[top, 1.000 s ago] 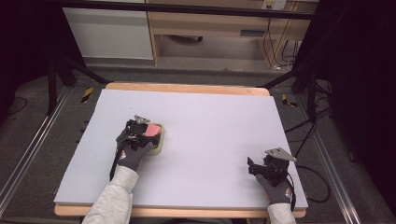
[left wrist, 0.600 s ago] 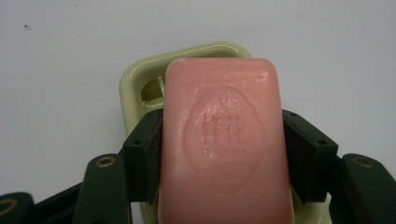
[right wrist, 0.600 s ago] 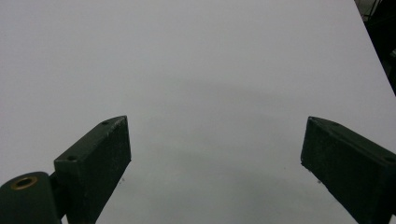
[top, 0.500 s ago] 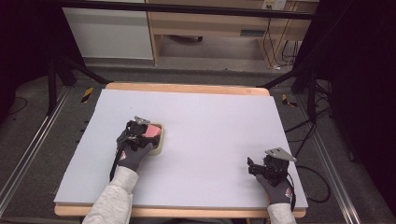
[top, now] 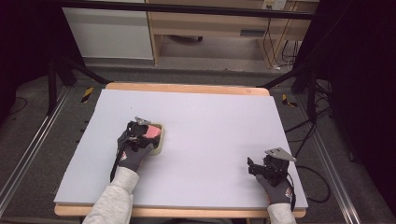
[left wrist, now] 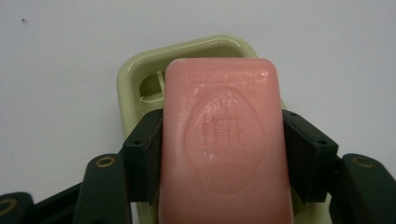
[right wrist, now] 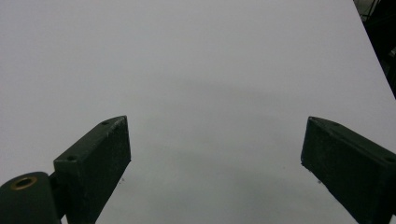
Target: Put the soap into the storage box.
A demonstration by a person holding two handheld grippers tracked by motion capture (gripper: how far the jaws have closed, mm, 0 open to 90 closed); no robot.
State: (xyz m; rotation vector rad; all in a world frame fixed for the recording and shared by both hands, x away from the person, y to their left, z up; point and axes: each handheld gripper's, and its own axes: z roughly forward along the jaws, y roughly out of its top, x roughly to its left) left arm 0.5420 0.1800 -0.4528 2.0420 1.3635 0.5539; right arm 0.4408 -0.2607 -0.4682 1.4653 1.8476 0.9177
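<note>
**Soap bar held over its dish, left side of the desk**

The pink soap bar (left wrist: 226,140) sits clamped between the two jaws of my left gripper (left wrist: 223,154), each jaw pressing one of its long sides. Its long axis runs straight out along the gripper, away from my hand, with the embossed face turned up toward the camera. Directly beneath and beyond it lies the pale green soap dish (left wrist: 140,74), whose far rim and one slotted corner peek out past the bar's far end. I cannot tell whether the bar already rests in the dish or hangs just above it.

In the high view the dish (top: 159,145) lies on the desk (top: 210,121) toward its left edge, about midway between the near and far edges, with my left gripper (top: 150,132) over it.

My right gripper (top: 253,167) is well apart, near the desk's near right corner, its jaws spread wide over bare surface and holding nothing. So the left hand is the one on the job, and I judge the next move turns on bar and dish lining up lengthwise
</note>
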